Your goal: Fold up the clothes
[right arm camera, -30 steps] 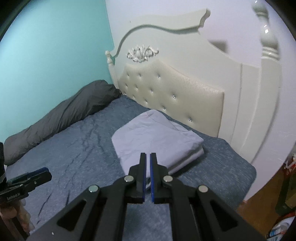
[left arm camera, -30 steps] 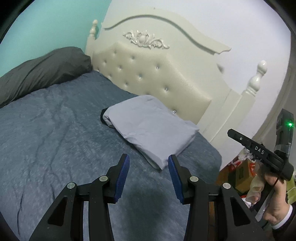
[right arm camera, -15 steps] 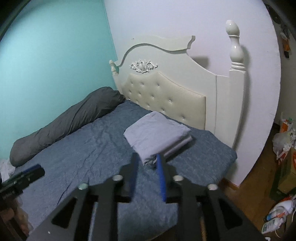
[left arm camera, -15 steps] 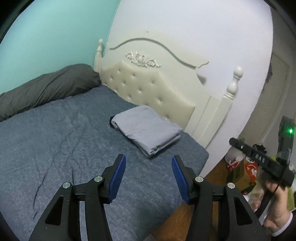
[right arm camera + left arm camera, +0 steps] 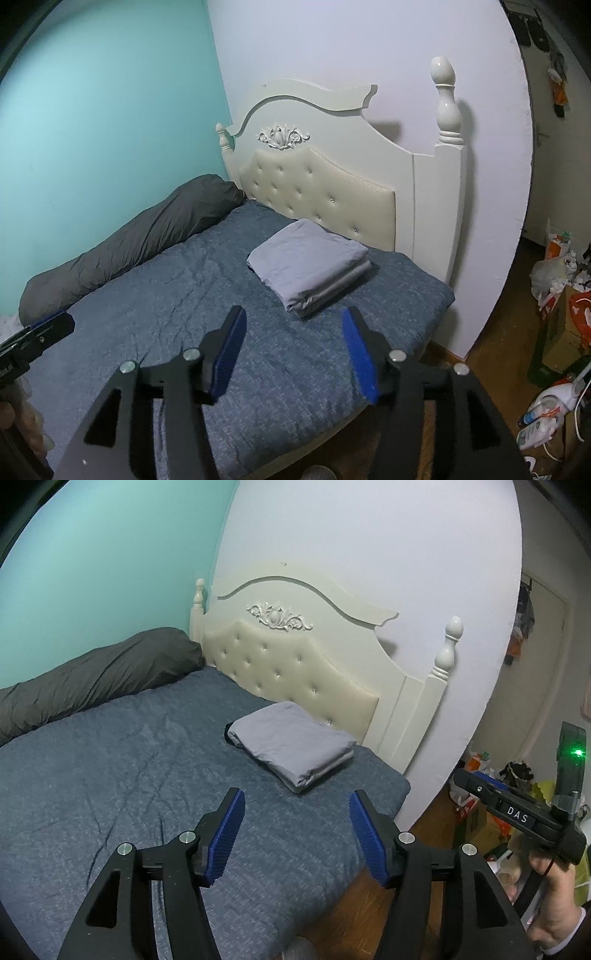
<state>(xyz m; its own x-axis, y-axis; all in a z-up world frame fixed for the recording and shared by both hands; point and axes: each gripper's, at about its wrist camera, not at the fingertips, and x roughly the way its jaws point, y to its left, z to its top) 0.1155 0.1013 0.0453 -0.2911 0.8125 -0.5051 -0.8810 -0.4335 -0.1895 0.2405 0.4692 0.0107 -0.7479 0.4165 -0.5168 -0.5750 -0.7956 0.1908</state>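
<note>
Both grippers are opening with nothing between the jaws: left gripper (image 5: 296, 805), right gripper (image 5: 291, 324). The folded cloth (image 5: 291, 744) lies mid-frame on the bed (image 5: 110, 775), near the headboard (image 5: 295, 672). Only the left view shows the hand (image 5: 554, 897), lower right; only the right view shows the bottles (image 5: 539, 424) on the floor.

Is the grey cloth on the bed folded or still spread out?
Folded. The grey cloth lies as a neat rectangular stack on the bed near the headboard, layered edges showing along its front.
</note>
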